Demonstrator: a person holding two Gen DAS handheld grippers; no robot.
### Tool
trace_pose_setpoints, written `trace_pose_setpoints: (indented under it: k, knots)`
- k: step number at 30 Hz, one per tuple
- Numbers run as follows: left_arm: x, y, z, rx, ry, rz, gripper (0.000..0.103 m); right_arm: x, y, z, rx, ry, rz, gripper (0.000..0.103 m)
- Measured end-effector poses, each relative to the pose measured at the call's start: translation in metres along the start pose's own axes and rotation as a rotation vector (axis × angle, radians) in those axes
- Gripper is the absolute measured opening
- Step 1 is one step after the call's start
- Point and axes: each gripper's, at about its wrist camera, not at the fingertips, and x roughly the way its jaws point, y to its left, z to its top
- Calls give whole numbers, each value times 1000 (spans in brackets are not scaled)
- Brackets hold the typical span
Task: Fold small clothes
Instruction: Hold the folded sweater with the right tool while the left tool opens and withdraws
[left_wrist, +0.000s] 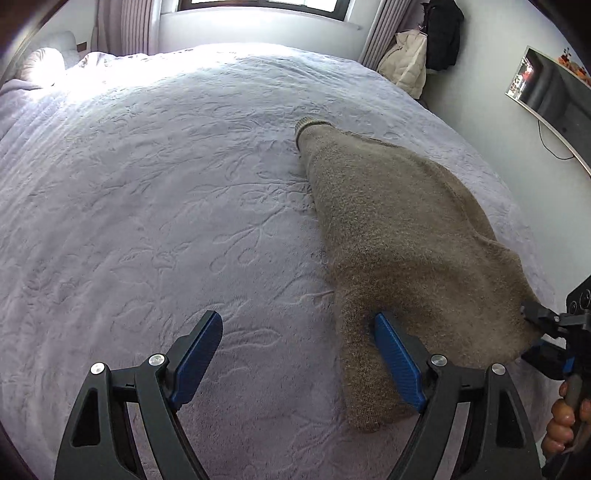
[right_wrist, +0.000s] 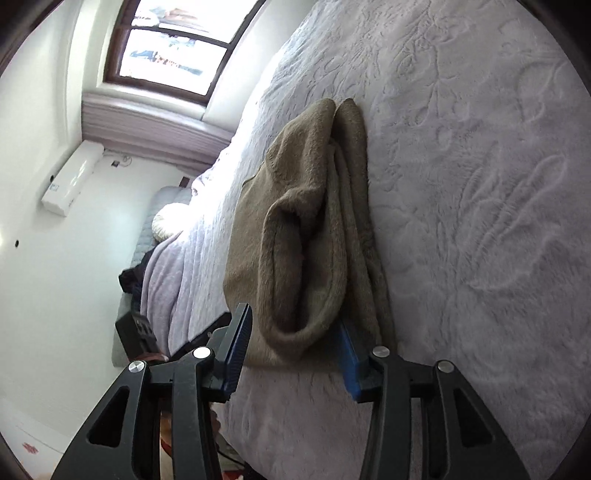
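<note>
Brown sweater (left_wrist: 402, 236) lies right of frame centre on lavender bedspread (left_wrist: 147, 184). Left gripper (left_wrist: 299, 354) spread wide, holding nothing. Right gripper (right_wrist: 295, 347) spread around sweater's hem.

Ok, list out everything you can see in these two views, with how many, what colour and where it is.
sweater: one, brown, lying on the bed's right side, one edge lifted
bedspread: one, pale lilac, embossed leaf pattern, covering the bed
window: one, dark frame, wall beyond the bed
curtains: pale, flanking the window
air conditioner: one, white, on the wall
jackets: one black, one cream, hanging in the corner
television: one, dark screen, right wall
left gripper: black with blue pads, open, one finger on the sweater
right gripper: black with blue pads, open around the sweater's folded edge
person's hand: one, on the right gripper's handle
</note>
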Motion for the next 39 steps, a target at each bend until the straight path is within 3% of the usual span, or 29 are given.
trace_pose_setpoints:
  k: [1, 5, 8, 11, 14, 19, 21, 22, 25, 28, 29, 30, 32, 34, 36, 39]
  knots:
    - [-3, -2, 3, 14, -9, 3, 85, 0, 5, 0, -7, -14, -16, 13]
    - [-6, -8, 0, 117, -32, 63, 85, -15, 34, -12, -144, -67, -121, 13]
    - [7, -9, -8, 127, -2, 57, 85, -9, 14, -23, -137, -48, -238, 13]
    - [9, -10, -14, 121, -13, 80, 89, -1, -7, -25, -57, -56, -177, 13]
    - [6, -8, -14, 132, -14, 85, 90, -2, 5, -20, -82, -59, -194, 15]
    - [7, -10, -15, 142, -22, 98, 90, -24, 38, -14, -174, -161, -247, 31]
    - [6, -13, -16, 154, -33, 109, 90, -24, 52, -2, -195, -180, -225, 61]
    - [6, -14, -17, 161, -36, 114, 90, -19, 57, 6, -203, -180, -230, 63]
    - [6, -14, -17, 163, -38, 118, 90, -7, 52, 38, -202, -153, -245, 63]
    - [6, -13, -16, 148, -32, 115, 90, 27, 31, 68, -95, -83, -216, 55]
    - [6, -13, -16, 146, -30, 116, 90, 40, 23, 74, -54, -46, -202, 27]
    - [6, -13, -16, 148, -30, 117, 90, 49, 24, 76, -61, -29, -231, 18]
    - [6, -14, -16, 156, -33, 112, 90, 58, 28, 74, -159, -36, -303, 18]
    - [8, -16, -16, 161, -30, 112, 91, 58, 23, 73, -186, -46, -314, 18]
    - [8, -16, -17, 167, -35, 117, 91, 50, 11, 72, -114, -70, -245, 20]
    - [7, -16, -18, 168, -36, 122, 91, 31, 9, 65, -42, -127, -235, 28]
